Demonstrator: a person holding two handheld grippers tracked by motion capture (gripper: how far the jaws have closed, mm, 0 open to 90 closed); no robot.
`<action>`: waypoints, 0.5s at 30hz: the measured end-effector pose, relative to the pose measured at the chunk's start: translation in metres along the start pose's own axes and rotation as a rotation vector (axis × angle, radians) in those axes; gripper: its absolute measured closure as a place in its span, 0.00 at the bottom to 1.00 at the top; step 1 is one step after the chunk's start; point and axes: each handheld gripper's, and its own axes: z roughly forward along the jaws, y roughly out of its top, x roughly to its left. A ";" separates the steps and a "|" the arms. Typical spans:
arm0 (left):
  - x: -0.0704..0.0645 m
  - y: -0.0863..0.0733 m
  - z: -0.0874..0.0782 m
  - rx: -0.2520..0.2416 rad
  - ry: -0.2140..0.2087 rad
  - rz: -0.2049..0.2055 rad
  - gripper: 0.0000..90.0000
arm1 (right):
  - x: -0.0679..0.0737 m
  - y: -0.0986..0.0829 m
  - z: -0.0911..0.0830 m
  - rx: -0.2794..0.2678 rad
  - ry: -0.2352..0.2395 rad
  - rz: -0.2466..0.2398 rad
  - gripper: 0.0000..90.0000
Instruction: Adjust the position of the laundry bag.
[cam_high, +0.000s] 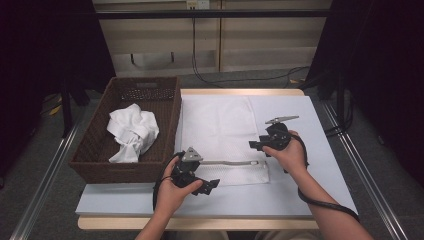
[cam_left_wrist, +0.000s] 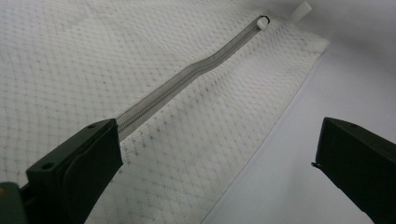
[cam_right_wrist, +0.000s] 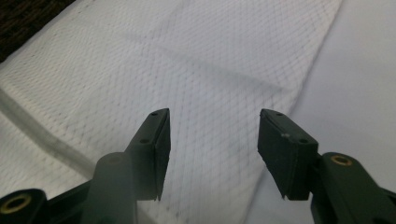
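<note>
Looking down from the high view, a white mesh zip bag (cam_high: 220, 137) lies flat on the pale grey bench (cam_high: 300, 200), its grey zipper (cam_high: 232, 163) running along the near edge. Just left of the bag, touching the bench's left side, stands a dark brown woven wicker basket (cam_high: 95, 150) that holds a crumpled white cloth (cam_high: 132, 132), bunched toward the middle of its floor. The left gripper (cam_high: 212, 186) sits at the bag's near left corner, held by the person's left hand (cam_high: 172, 192), with its jaws apart. The right gripper (cam_high: 254, 145) is held by the right hand (cam_high: 290, 152) over the bag's right edge, near the zipper's right end, pointing left.

From the left gripper view, the left gripper (cam_left_wrist: 217, 158) has its two black jaws spread wide, closed on nothing; one jaw rests over the mesh bag (cam_left_wrist: 93, 60) beside the zipper (cam_left_wrist: 187, 77), the other over bare bench (cam_left_wrist: 289, 154). A small white slider (cam_left_wrist: 262, 22) sits at the zipper's far end, so the bag is zipped shut along the visible length.

From the right gripper view, the right gripper (cam_right_wrist: 212, 154) is also open and empty-jawed, hovering above the mesh bag (cam_right_wrist: 187, 60) at its edge, with bench (cam_right_wrist: 364, 84) to one side and a dark corner of the basket (cam_right_wrist: 23, 18) far off.
</note>
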 end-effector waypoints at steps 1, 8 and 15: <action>0.000 0.000 0.000 -0.004 0.002 0.000 0.00 | 0.000 0.003 0.003 0.004 -0.008 0.000 0.51; 0.001 0.000 0.000 -0.018 0.002 -0.010 0.00 | -0.007 0.017 0.023 0.009 -0.076 0.024 0.60; 0.001 0.000 -0.002 -0.023 0.002 -0.010 0.00 | -0.018 0.009 0.031 0.019 -0.142 0.053 0.63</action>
